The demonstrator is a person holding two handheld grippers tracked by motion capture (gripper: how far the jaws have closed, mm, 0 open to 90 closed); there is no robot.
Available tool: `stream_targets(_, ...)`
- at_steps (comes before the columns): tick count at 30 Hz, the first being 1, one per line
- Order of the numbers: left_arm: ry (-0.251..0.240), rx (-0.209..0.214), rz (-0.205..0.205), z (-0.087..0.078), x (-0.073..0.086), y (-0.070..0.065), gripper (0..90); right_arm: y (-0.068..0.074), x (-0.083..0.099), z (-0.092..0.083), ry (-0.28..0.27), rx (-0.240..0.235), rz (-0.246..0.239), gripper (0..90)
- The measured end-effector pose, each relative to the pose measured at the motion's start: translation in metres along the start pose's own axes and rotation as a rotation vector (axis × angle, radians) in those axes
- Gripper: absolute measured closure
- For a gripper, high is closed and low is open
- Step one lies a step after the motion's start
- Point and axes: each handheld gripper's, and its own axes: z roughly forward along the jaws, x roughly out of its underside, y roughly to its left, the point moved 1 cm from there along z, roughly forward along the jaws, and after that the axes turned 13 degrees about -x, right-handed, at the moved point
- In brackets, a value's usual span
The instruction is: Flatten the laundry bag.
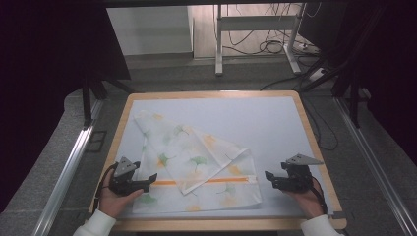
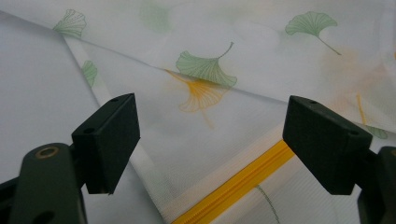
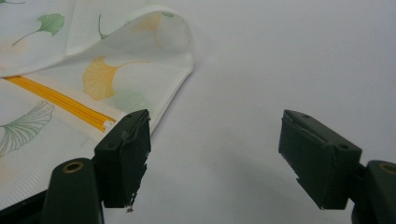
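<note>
A thin white mesh laundry bag printed with green and orange ginkgo leaves (image 1: 196,167) lies on the pale grey mat (image 1: 255,123) of the wood-edged table (image 1: 302,105), toward the 7 o'clock part of the mat in the high view. Its upper layer is folded over diagonally, so one corner points to about 10 o'clock while a flap covers the middle of the orange zipper (image 1: 236,180) running across the bag's lower part. The left gripper (image 1: 147,180), held in the person's left hand (image 1: 115,199), sits at the bag's 9 o'clock edge with its jaws spread wide apart and holding nothing; in the left gripper view the bag's hemmed edge (image 2: 149,163) and the zipper (image 2: 238,186) lie on the mat between and beyond the jaws. The right gripper (image 1: 269,178), in the right hand (image 1: 307,201), rests at the bag's 3 o'clock side, just beside the zipper's end, jaws likewise wide and empty. In the right gripper view the bag's folded corner (image 3: 177,42) lifts slightly off the mat at 11 o'clock, and bare mat lies between the jaws.
</note>
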Motion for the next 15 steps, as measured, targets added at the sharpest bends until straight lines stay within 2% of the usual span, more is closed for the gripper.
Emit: stream_targets(15, -0.002, -0.003, 0.008, -0.0008, 0.0003, -0.0001, 18.5, 0.0005, -0.0005, -0.0003, -0.003, -0.004, -0.001, 24.9)
